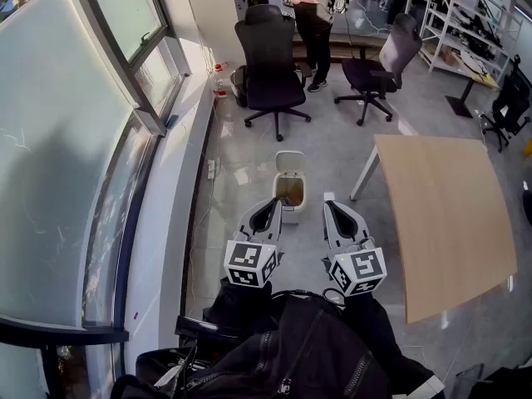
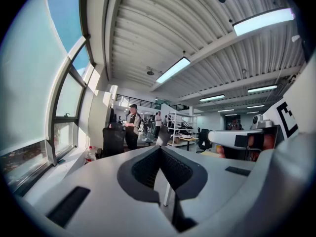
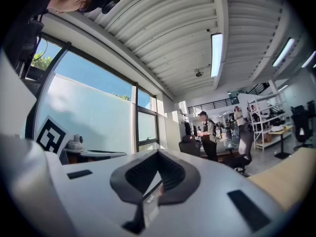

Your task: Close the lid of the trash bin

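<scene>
Down on the floor ahead of you, head view first: the trash bin stands open, its lid tipped up behind it, near the window wall. Your left gripper covers the bin's lower left corner. Your right gripper sits just beside the bin, apart from it. The bin's inside is too dim to read. Open floor runs from the bin to the table on your right.

Left gripper view: jaws together at the tips, nothing between them, with a chair and a standing person beyond.

Right gripper view: jaws together too, empty, and the table is cut off at lower right.
</scene>
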A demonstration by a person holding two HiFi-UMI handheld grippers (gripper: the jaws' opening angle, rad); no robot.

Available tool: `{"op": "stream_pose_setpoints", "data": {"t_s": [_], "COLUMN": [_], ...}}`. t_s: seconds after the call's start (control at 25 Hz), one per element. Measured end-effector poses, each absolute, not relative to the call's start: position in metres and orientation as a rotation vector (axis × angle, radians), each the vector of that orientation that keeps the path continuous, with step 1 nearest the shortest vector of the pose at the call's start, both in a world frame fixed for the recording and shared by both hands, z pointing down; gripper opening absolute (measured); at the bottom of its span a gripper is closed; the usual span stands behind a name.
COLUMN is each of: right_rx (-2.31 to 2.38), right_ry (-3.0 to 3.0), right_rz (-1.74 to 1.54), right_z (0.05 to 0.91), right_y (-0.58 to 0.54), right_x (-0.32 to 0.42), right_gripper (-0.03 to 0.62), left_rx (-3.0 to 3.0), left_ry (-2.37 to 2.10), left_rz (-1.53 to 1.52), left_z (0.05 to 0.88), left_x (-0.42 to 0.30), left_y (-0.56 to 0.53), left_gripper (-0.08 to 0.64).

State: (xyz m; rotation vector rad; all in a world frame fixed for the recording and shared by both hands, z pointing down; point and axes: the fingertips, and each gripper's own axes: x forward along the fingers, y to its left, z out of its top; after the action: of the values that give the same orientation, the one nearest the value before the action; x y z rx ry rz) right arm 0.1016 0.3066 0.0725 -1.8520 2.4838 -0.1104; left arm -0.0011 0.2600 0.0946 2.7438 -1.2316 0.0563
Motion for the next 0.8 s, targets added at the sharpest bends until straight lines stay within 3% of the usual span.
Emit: {"op": "stream_pose_setpoints", "data": {"t_s": [0.8], "right_rx": [-1.814], "right_ry": [2.479], "right_rz": [-0.243], "right_z": [0.105], "right_y": [0.32], "right_x": [0.138], "right_gripper": [0.005], "left_rx": [2.675], "left_ry": [-1.276], "left_rz": [0.115], "left_z": [0.126], "left_x": [0.03], "left_y": [0.275], "left_gripper": [0.002]}}
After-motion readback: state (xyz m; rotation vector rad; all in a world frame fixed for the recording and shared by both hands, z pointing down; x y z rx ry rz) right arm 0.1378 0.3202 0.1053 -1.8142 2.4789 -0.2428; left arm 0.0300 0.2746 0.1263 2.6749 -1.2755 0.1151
